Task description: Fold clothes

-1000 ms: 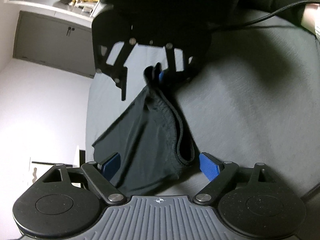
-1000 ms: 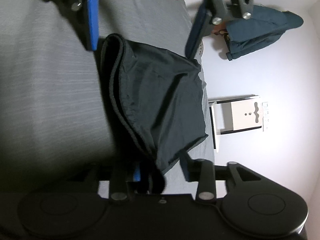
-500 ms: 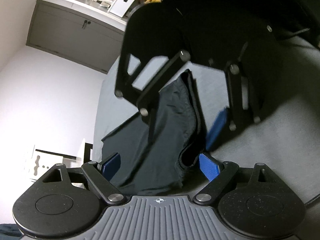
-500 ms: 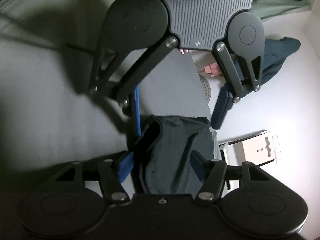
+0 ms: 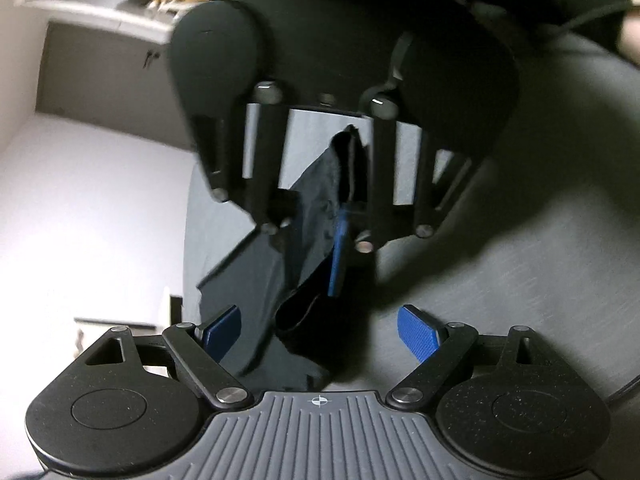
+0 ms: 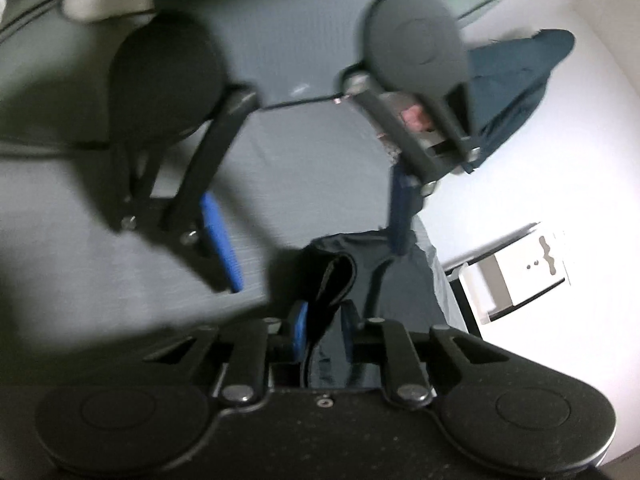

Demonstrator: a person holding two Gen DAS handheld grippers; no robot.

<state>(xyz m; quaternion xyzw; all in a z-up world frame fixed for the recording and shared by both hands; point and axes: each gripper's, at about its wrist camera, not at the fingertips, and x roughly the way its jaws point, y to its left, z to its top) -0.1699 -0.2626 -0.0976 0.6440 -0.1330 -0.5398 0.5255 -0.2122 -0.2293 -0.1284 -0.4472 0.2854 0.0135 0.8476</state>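
right claw (image 6: pixel 322 326) is clamped on the shorts (image 6: pixel 360 276), which trail toward 12 o'clock. left claw (image 5: pixel 320 332) is spread apart, with the shorts (image 5: pixel 280 300) between its pads.

Garment (image 5: pixel 308 240) spread on the bed (image 5: pixel 520 260), at its edge beside the floor (image 5: pixel 92 208). Right tongs (image 6: pixel 322 332) at the garment's near end in the right wrist view, waistband fold between the 2 fingers. Left tongs (image 5: pixel 320 328) opposite, facing the right tongs, fingers on either side of the garment's other end. Floor lying to the left of the bed in the left wrist view, cabinet (image 5: pixel 104 76) behind it, shelf (image 5: pixel 104 12) above the cabinet. In the right wrist view, floor to the right of the bed, with a pile of clothing (image 6: pixel 516 92) far right and a low stand (image 6: pixel 516 276) nearer, just beside the bed's edge.
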